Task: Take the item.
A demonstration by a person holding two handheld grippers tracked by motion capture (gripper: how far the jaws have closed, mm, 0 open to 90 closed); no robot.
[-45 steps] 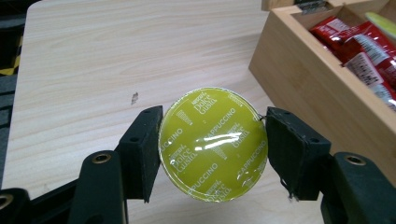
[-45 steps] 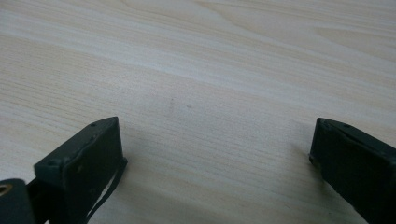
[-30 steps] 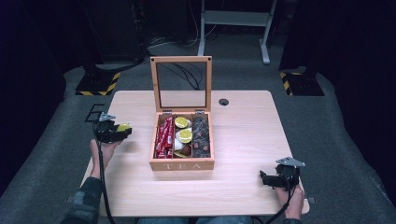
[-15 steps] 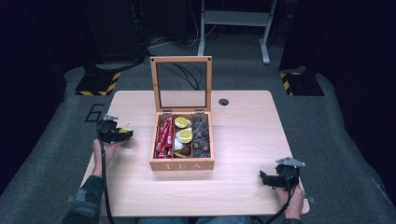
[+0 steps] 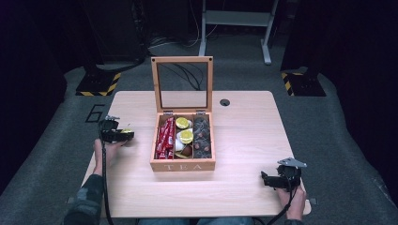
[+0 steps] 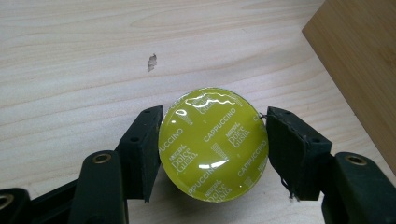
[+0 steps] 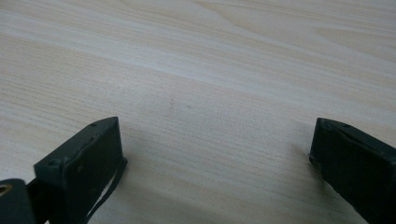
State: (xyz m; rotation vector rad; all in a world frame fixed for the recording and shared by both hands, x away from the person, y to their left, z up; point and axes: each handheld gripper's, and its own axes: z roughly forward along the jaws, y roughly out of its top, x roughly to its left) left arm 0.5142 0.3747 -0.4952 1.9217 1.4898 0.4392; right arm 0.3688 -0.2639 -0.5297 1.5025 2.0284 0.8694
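Note:
A yellow-green Dolce Gusto cappuccino capsule (image 6: 213,145) sits between the jaws of my left gripper (image 6: 212,140), which is shut on it just over the tabletop. In the high view this gripper (image 5: 123,136) and the capsule (image 5: 126,131) are left of the wooden tea box (image 5: 183,165). The box's glass lid (image 5: 182,84) stands upright and open. Inside lie red sachets (image 5: 165,138), two more yellow capsules (image 5: 182,123) and dark capsules (image 5: 202,138). My right gripper (image 5: 266,180) rests low at the table's front right, open, with bare wood between its jaws (image 7: 217,140).
The box's wooden side (image 6: 364,70) rises close to the right of the held capsule. A round cable hole (image 5: 225,102) is in the table behind the box. Bare tabletop (image 5: 244,140) lies between the box and the right gripper.
The left gripper with the capsule has drifted slightly toward the near edge of the table. The right gripper has stayed where it was.

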